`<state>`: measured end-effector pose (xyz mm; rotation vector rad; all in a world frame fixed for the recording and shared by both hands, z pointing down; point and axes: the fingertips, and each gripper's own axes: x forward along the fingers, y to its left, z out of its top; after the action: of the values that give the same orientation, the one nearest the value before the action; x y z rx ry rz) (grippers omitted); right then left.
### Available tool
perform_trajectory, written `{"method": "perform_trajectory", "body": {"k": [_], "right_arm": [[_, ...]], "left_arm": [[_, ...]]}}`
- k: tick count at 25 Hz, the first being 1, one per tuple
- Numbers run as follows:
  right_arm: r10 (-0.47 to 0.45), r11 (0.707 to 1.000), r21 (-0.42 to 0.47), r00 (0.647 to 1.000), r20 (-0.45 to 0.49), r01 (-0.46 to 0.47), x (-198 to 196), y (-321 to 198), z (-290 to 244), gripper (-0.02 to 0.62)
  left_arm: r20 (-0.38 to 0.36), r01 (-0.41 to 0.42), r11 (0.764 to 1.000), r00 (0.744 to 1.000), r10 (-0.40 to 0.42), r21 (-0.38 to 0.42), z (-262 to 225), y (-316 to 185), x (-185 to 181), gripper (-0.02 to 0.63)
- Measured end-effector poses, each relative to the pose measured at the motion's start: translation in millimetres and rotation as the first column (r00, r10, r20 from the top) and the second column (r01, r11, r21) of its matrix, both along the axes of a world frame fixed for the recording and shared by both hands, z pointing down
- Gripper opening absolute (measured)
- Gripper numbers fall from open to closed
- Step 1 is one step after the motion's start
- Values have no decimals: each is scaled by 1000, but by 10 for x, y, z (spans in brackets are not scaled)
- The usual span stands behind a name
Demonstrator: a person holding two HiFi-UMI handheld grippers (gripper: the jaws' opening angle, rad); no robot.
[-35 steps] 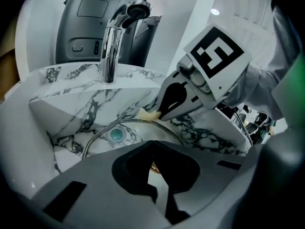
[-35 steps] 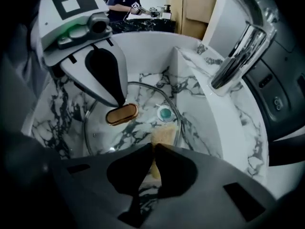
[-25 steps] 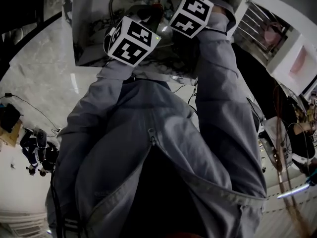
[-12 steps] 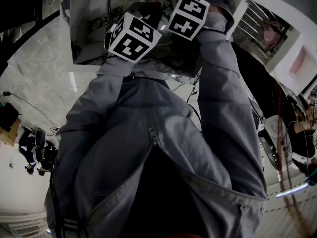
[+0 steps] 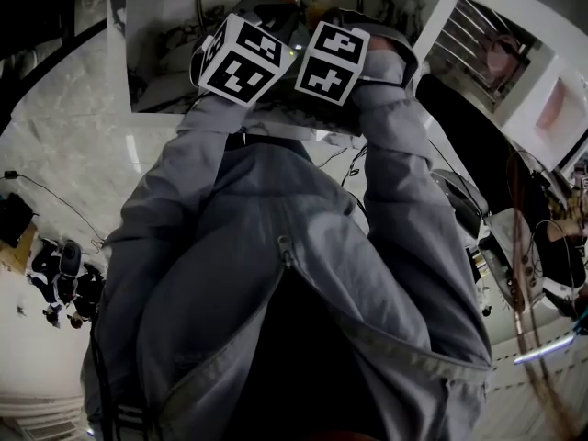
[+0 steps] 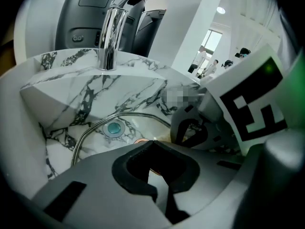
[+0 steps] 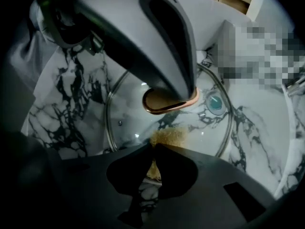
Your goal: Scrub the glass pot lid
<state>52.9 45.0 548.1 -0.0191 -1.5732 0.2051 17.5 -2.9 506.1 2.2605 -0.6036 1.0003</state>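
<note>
Fisheye bending and dark vignetted corners throughout; the right gripper view seems dim, slightly soft.

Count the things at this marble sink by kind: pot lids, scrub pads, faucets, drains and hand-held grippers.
glass pot lid: 1
scrub pad: 1
faucet: 1
drain: 1
hand-held gripper: 2, the left hand-held gripper and the right hand-held gripper
Total: 6

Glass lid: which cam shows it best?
Right gripper view: the glass lid shows nearly whole, knob included, against the sink. Left gripper view catches only an arc of its rim. Head view hides it behind the person's arms.
</note>
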Motion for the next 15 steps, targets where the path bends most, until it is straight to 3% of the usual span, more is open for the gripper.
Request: {"method": "perform_trajectory", "body": {"k": [8,12,15], "right_arm": [[20,992,-122,1000,7,-19,-114,687,24,46],[51,980,-192,999,1,-50,-131,949,-16,46],[90,979,-185,996,3,-88,-113,1001,-223,46]], "left_arm": [[5,-12,1000,1000,12,-6,-67,164,-20,16],[-11,-7,1000,1000,7,29,-267,175,-56,15],[-18,-3,998,1000,4,57,-499,211,-106,16]]}}
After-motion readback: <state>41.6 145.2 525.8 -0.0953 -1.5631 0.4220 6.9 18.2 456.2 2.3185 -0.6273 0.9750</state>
